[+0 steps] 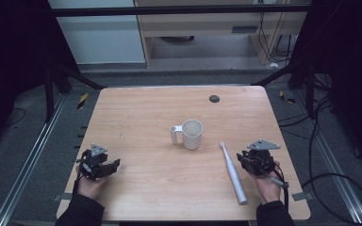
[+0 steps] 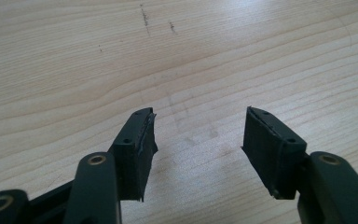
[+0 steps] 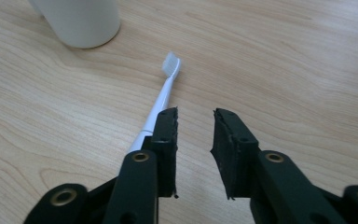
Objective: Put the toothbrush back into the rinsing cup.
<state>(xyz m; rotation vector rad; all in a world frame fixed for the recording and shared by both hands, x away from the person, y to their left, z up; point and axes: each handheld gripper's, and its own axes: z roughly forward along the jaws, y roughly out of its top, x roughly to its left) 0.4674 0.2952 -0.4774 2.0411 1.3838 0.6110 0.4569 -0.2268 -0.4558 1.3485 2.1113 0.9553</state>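
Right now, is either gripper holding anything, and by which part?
Nothing is held. The left gripper is open over bare table. The right gripper is open too; the toothbrush lies on the table beside its jaws, not between them.

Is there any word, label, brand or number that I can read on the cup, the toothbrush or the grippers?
None: no readable text anywhere.
The white cup is plain.
The white toothbrush shows no brand.
The left gripper and right gripper bear no markings.
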